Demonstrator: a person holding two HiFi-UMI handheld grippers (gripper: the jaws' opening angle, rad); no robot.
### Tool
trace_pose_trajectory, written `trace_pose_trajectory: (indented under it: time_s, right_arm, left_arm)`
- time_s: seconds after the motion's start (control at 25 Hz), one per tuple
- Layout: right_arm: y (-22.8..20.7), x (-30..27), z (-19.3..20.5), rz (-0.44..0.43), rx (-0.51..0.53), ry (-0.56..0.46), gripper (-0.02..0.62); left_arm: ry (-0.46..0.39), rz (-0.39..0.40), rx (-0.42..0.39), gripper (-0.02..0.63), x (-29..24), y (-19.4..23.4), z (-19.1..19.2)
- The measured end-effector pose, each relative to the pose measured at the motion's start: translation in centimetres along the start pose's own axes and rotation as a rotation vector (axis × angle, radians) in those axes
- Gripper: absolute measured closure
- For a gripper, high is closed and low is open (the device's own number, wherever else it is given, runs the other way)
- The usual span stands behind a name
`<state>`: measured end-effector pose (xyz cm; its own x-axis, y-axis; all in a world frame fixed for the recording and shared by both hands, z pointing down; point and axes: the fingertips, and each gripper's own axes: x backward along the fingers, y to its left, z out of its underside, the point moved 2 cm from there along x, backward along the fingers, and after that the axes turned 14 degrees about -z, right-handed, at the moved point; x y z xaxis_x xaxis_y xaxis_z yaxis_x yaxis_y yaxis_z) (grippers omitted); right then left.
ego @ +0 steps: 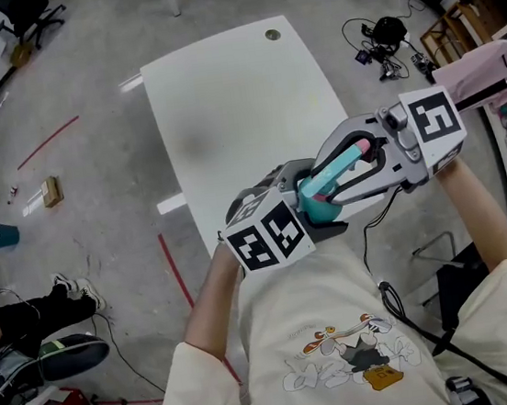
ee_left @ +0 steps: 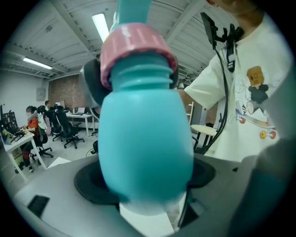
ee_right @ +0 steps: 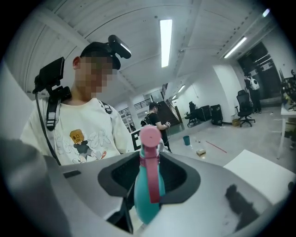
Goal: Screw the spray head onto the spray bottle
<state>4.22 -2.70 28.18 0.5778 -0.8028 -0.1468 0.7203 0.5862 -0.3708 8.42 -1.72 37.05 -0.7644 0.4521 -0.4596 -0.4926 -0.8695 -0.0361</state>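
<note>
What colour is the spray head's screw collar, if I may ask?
Pink; the screw collar shows best in the left gripper view.

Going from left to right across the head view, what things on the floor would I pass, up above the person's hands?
teal cup → small wooden block → white table → tangle of black cables

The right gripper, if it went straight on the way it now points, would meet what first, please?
The spray head already between its jaws; beyond that, probably the left gripper, though depth is unclear.
</note>
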Motion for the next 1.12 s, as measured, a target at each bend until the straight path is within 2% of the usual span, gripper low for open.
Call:
trace_pose_trajectory:
  time_s: [0.28, 0.44, 0.52, 0.6, 0.84, 0.92, 1.0, 1.12]
  right_arm:
    - [0.4, 0.2, -0.2, 0.008, 0.005, 0.107, 0.465]
    - [0.9, 0.1, -0.8, 0.006, 0.014, 0.126, 0.466]
    - [1.1, 0.1, -1.2, -0.010, 0.010, 0.092, 0.466]
    - [1.3, 0.0, -1.4, -0.023, 0.004, 0.076, 0.466]
    - [1.5, 0.1, 0.0, -0.005, -0.004, 0.254, 0.466]
    - [1.6, 0.4, 0.5, -0.007, -0.004, 0.301, 0.466]
    - [1.9, 0.5, 0.3, -0.025, -0.007, 0.267, 0.466]
    - [2.5, 0.3, -1.4, -0.056, -0.007, 0.127, 0.468]
  left_arm:
    - [0.111, 0.011, 0.035, 0.189, 0.0, -0.2, 0.7]
    - [0.075, 0.082, 0.058, 0.189, 0.3, -1.0, -0.1]
    - [0.034, 0.151, 0.074, 0.189, 0.9, -1.6, -0.9]
    - [0.028, 0.190, 0.080, 0.189, 1.2, -2.0, -1.1]
    - [0.148, 0.163, 0.047, 0.189, 0.3, -2.3, 0.3]
    - [0.165, 0.162, 0.034, 0.189, -0.1, -2.3, 0.6]
    - [0.125, 0.201, 0.046, 0.189, 0.0, -2.7, 0.1]
    - [0.022, 0.293, 0.092, 0.189, 0.9, -3.6, -1.4]
